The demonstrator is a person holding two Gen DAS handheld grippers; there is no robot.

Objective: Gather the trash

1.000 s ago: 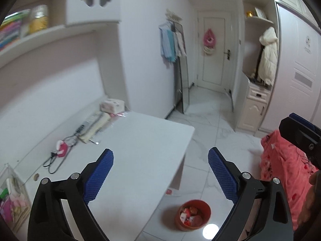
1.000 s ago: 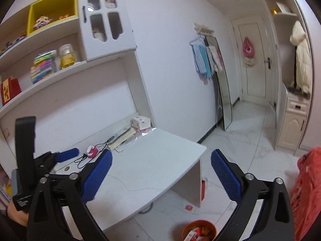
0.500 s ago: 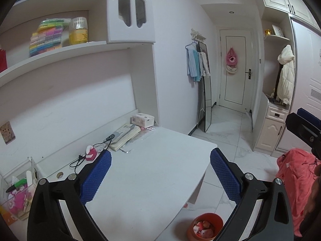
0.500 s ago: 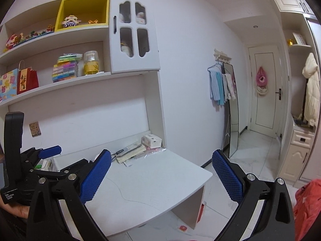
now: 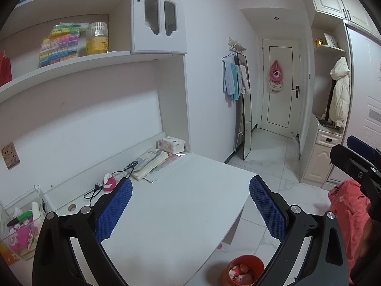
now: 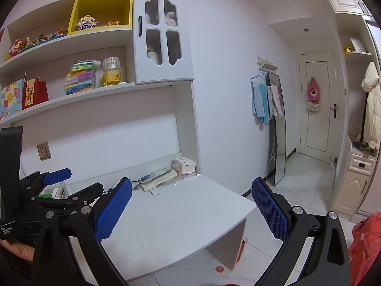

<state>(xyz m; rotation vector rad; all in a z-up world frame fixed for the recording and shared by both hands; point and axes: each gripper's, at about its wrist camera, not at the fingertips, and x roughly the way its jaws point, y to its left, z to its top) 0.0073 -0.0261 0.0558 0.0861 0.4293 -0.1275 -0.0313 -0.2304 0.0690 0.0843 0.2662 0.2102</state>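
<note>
Above the bench (image 5: 181, 205) | left tool (image 5: 190, 205) spread, empty | right tool (image 6: 191, 206) spread, empty | bin (image 5: 245, 270) on floor holds trash

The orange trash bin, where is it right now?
In the left wrist view the orange trash bin sits on the floor at the bottom edge, just off the white desk's near right corner, with wrappers inside.

White desk (image 5: 181, 205): tissue box (image 5: 170, 144), stacked booklets (image 5: 150, 164), black cable (image 5: 95, 190) and clear organiser box (image 5: 21, 217) are seen along its back edge. Marble floor (image 5: 269, 157): orange trash bin (image 5: 244, 271) with wrappers inside and a small red scrap (image 6: 219, 268) are noted beside the desk.
</note>
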